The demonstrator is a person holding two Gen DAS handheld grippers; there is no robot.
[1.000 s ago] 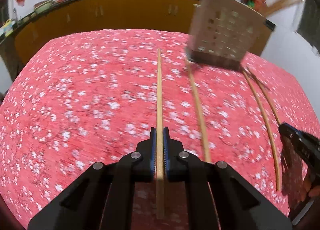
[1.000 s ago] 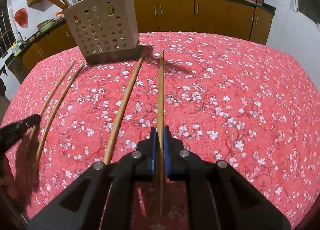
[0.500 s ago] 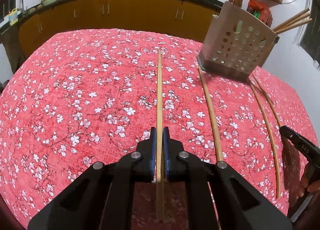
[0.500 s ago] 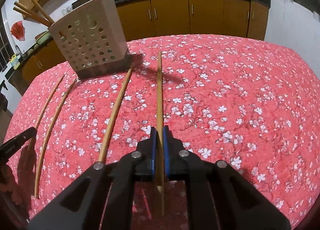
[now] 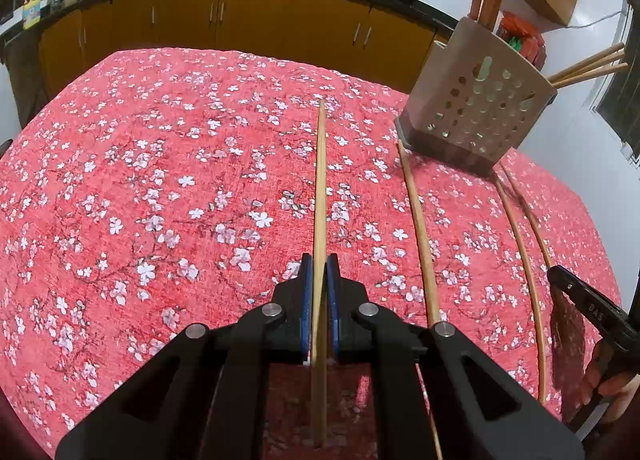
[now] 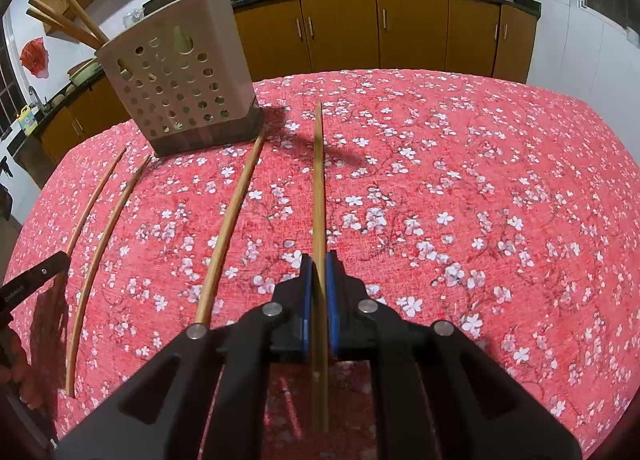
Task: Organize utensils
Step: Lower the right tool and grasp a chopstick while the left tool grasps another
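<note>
Both views are bright and evenly lit, probably from overhead room light. The holder (image 6: 180, 80) casts a soft shadow toward three o'clock across the tablecloth (image 6: 460, 180). Focus is crisp at centre. Fisheye distortion bows the cabinets (image 5: 240, 28) and bends the outer chopsticks (image 5: 520, 260); dark vignetting fills the corners. White walls near two o'clock look slightly overexposed.

In the left view, the holder (image 5: 476, 108) is sliding outward and upward toward the right edge, sitting further from the chopstick (image 5: 320, 196) pinched in the left gripper (image 5: 319, 272) than it did a second ago. In the right view, the holder (image 6: 176, 84) is looming larger and lower on the left, closing toward the right gripper's (image 6: 319, 268) chopstick (image 6: 319, 196).
</note>
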